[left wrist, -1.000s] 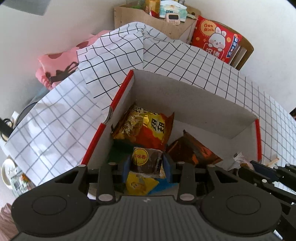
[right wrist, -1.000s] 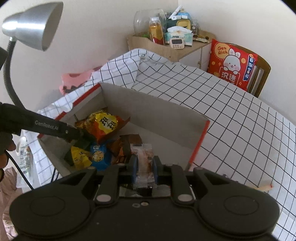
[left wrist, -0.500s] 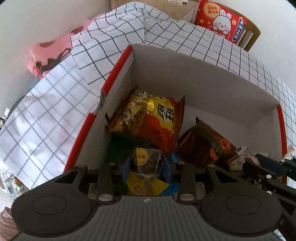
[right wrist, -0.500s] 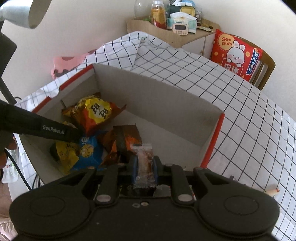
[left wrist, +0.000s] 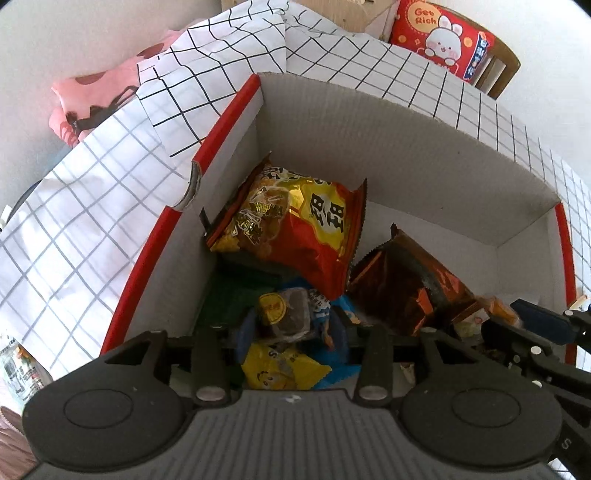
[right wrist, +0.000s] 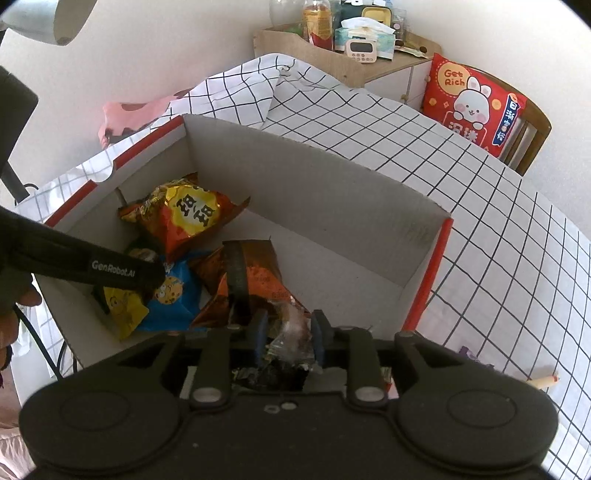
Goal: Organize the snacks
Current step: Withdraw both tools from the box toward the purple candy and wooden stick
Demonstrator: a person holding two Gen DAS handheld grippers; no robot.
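A white cardboard box with red rims [left wrist: 369, 122] [right wrist: 314, 177] sits on a grid-pattern tablecloth. It holds a red-and-yellow chip bag [left wrist: 295, 229] [right wrist: 184, 218], a brown-orange bag [left wrist: 410, 291] [right wrist: 251, 277], a blue bag [right wrist: 173, 295] and a yellow bag [left wrist: 280, 369]. My left gripper [left wrist: 291, 326] is low inside the box with its jaws opening. A brown packet with a round yellow label [left wrist: 286, 310] lies loose between its pads. My right gripper [right wrist: 289, 330] is also opening, and a clear-wrapped snack [right wrist: 291, 325] tips free between its pads.
A red rabbit cushion [right wrist: 472, 103] leans on a wooden chair at the back right. A wooden shelf [right wrist: 332, 55] behind the table carries bottles, tissues and a timer. A lamp head [right wrist: 48, 18] hangs at upper left. A small stick [right wrist: 543, 382] lies on the cloth.
Both grippers sank deeper into the box. Their jaws have widened, and the two packets they gripped now sit loose between the pads.
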